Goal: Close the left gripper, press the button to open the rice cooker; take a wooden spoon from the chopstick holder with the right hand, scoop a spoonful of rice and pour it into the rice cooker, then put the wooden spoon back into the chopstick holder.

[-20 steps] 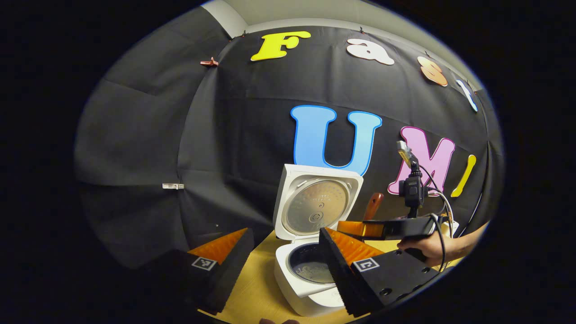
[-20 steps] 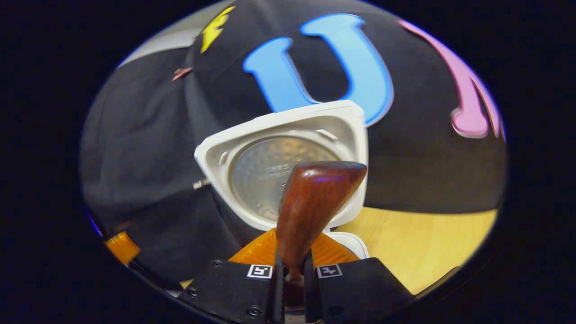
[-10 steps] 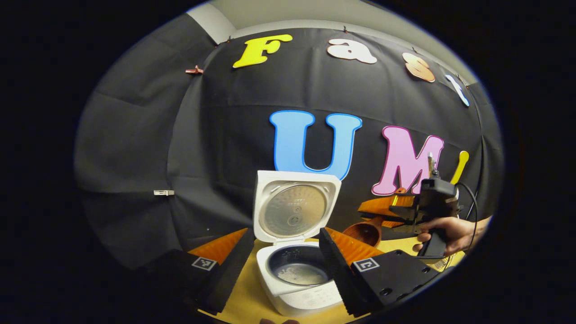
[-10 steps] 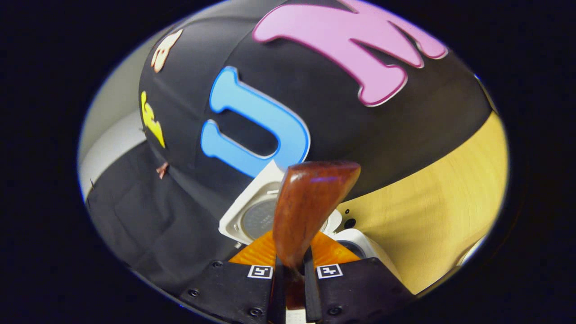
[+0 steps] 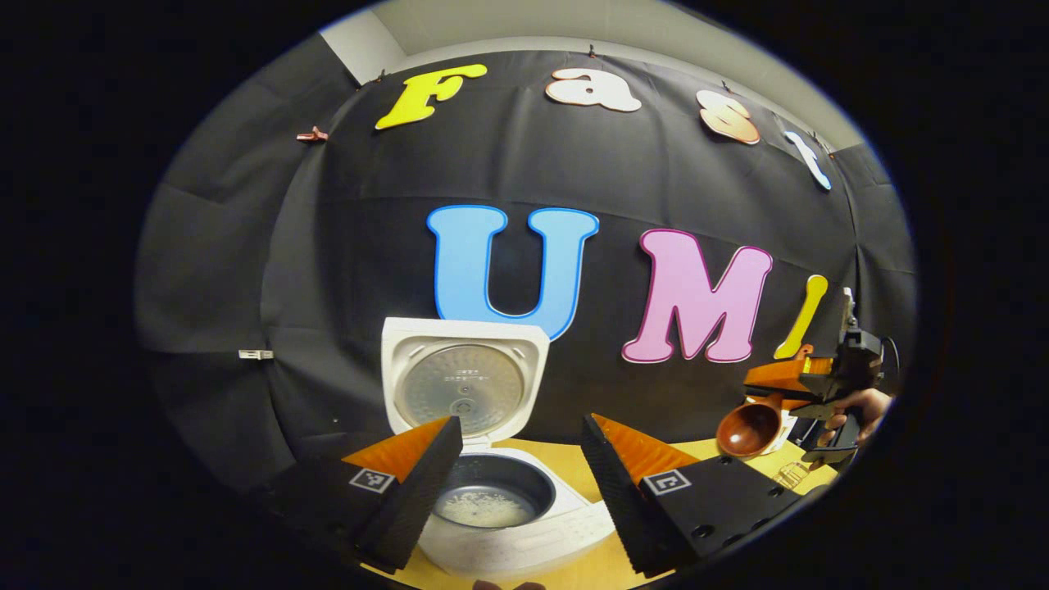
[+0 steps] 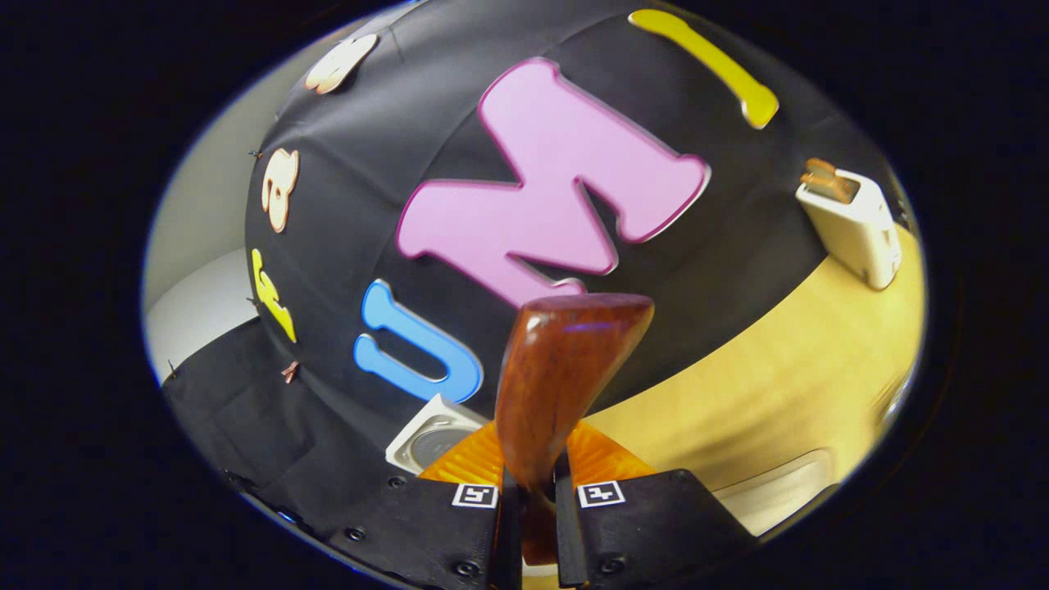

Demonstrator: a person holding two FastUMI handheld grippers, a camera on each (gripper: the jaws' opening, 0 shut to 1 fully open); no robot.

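Since our right claw (image 6: 531, 492), clamped on the wooden spoon (image 6: 565, 369), swung away from the rice cooker (image 5: 492, 492) toward frame right, pouring looks done; left claw (image 5: 516, 483) gapes empty.

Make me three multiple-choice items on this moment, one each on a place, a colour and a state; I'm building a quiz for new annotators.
1. Where does the chopstick holder stand?
A. on the table by the wall
B. inside the cooker
C. on the lid

2. What colour is the rice cooker?
A. red
B. white
C. black

3. How is the right gripper?
A. open
B. shut on the wooden spoon
C. shut on nothing

Key: 1 A, it stands on the wooden table against the cloth; 2 B, body and raised lid are white; 3 B, both fingers press the handle.
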